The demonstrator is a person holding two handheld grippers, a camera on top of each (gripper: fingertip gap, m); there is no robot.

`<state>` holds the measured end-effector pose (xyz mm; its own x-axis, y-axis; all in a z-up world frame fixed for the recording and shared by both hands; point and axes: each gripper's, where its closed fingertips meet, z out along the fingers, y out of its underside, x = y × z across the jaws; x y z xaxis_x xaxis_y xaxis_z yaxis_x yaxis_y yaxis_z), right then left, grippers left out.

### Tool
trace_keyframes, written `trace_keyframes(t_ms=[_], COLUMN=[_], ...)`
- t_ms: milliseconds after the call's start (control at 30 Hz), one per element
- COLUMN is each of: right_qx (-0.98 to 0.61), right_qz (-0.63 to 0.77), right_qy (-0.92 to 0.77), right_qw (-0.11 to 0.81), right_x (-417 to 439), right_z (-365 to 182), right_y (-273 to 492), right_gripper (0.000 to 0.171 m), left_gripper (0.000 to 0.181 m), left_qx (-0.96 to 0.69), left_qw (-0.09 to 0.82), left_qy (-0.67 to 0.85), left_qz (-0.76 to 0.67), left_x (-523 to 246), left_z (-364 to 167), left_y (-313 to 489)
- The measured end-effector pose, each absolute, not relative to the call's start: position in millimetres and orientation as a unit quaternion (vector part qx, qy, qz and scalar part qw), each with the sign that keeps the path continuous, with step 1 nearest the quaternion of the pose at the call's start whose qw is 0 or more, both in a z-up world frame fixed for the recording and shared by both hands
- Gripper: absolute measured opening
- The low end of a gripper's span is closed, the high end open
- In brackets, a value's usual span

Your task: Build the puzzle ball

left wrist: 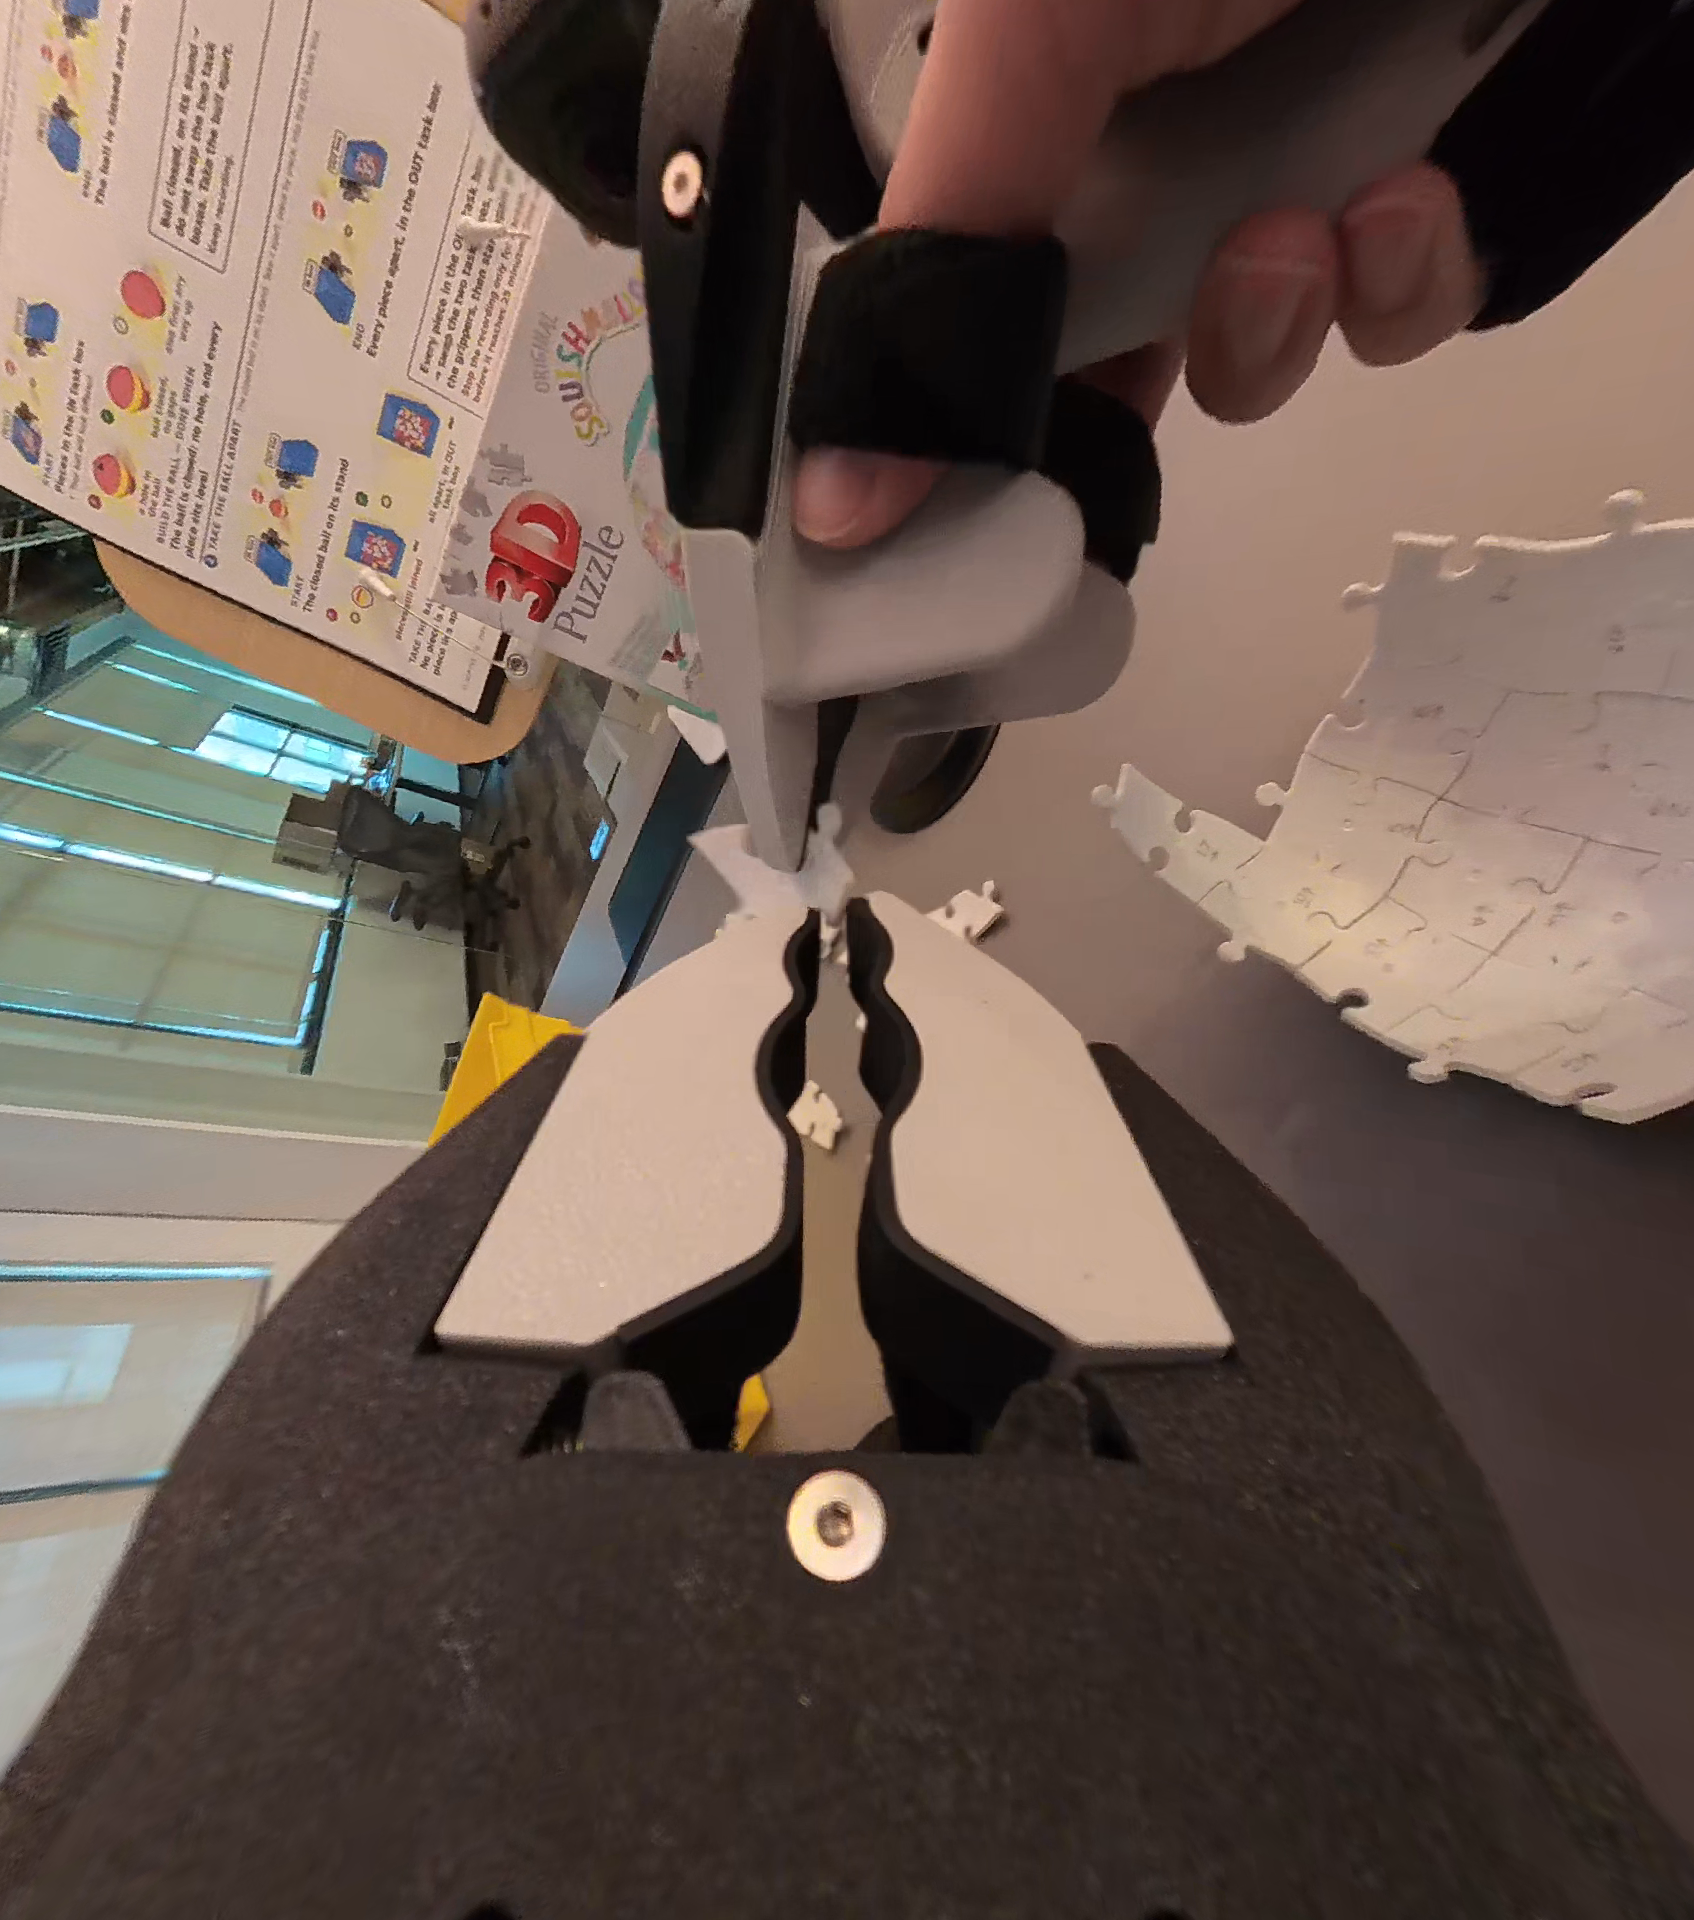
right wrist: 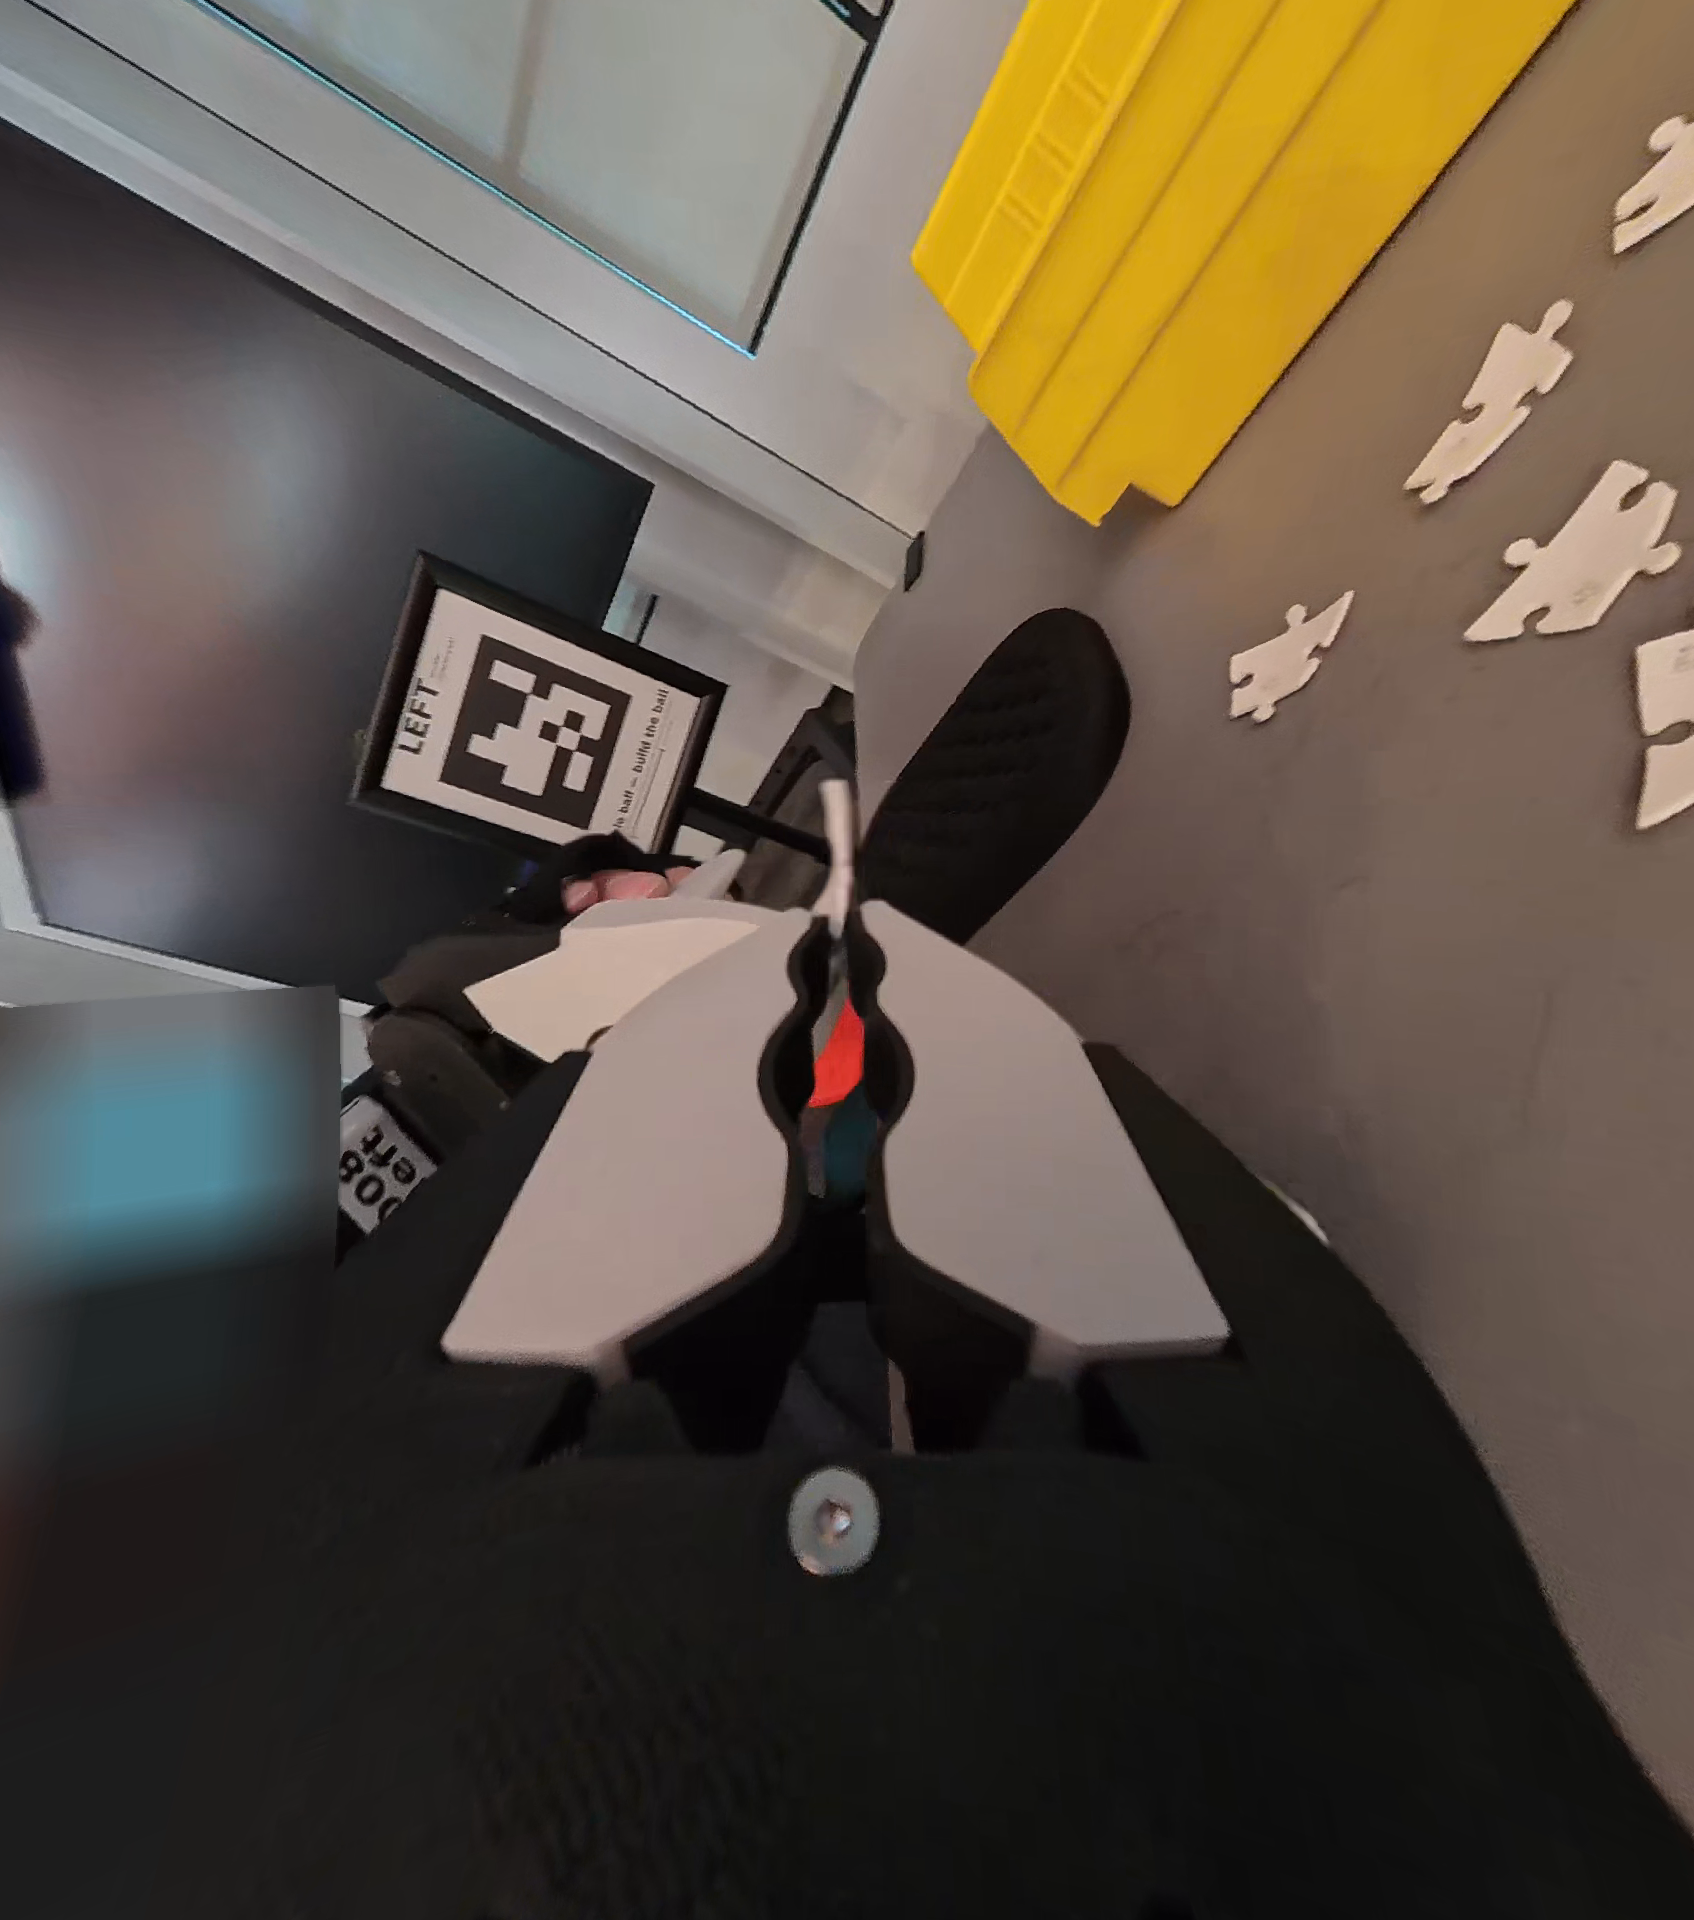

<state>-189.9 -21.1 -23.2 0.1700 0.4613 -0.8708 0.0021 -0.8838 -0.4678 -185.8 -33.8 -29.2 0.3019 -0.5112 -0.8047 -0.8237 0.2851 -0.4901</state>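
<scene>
- A small white piece (left wrist: 827,873) sits pinched at the meeting tips of both grippers, held in the air above the table (left wrist: 1445,1351).
- In the right wrist view the same piece (right wrist: 839,847) shows edge-on, sticking out past the fingertips.
- The left gripper (left wrist: 830,920) has its jaws drawn narrow, the tips at the lower edge of the piece; whether they truly clamp it I cannot tell.
- The right gripper (left wrist: 789,831) comes in from the far side, held by a hand (left wrist: 1134,239), its jaws closed on the piece.
- In its own view the right gripper (right wrist: 838,920) has jaws nearly together around the piece.
- The half-built shell (left wrist: 1549,821) of the ball lies on the table to the right, white inner side up, well apart from the grippers.
- Loose pieces (right wrist: 1575,566) lie scattered on the table, white side up; one more (left wrist: 817,1114) shows between the left gripper's fingers.
- A yellow bin (right wrist: 1186,239) stands at the table's far edge, near the loose pieces.
- An instruction sheet (left wrist: 199,260) on a clipboard and the puzzle box (left wrist: 562,499) stand on the far left.
- A framed marker sign (right wrist: 536,732) stands off the table beside a black chair (right wrist: 999,758).
</scene>
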Motion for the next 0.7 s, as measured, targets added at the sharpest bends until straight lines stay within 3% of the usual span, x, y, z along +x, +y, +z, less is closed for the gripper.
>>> trace_keyframes(t_ms=[67,167,333,700], right_qx=[-0.739,-0.727,-0.672,-0.641], right_qz=[0.628,0.63,0.636,0.594], right_qy=[-0.151,-0.161,-0.266,-0.373], right_qw=[0.194,0.222,0.27,0.312], right_x=[-183.8,-168.3,-163.7,-161.6], right_z=[-24.8,-22.1,-8.9,-5.3], right_y=[-19.6,-19.6,-45.3,-77.7], right_gripper=[0.003,0.003,0.003,0.005], left_gripper=[0.002,0.016,0.028,0.003], left_qx=[-0.594,-0.658,-0.703,-0.661], left_qw=[0.561,0.545,0.442,0.352], left_qy=[0.568,0.52,0.412,0.394], left_qz=[0.095,-0.022,-0.374,-0.533], left_x=[-185.7,-195.6,-180.9,-147.8], left_z=[-28.9,-27.6,-14.7,-17.2], left_y=[-41.0,-46.2,-68.3,-87.4])
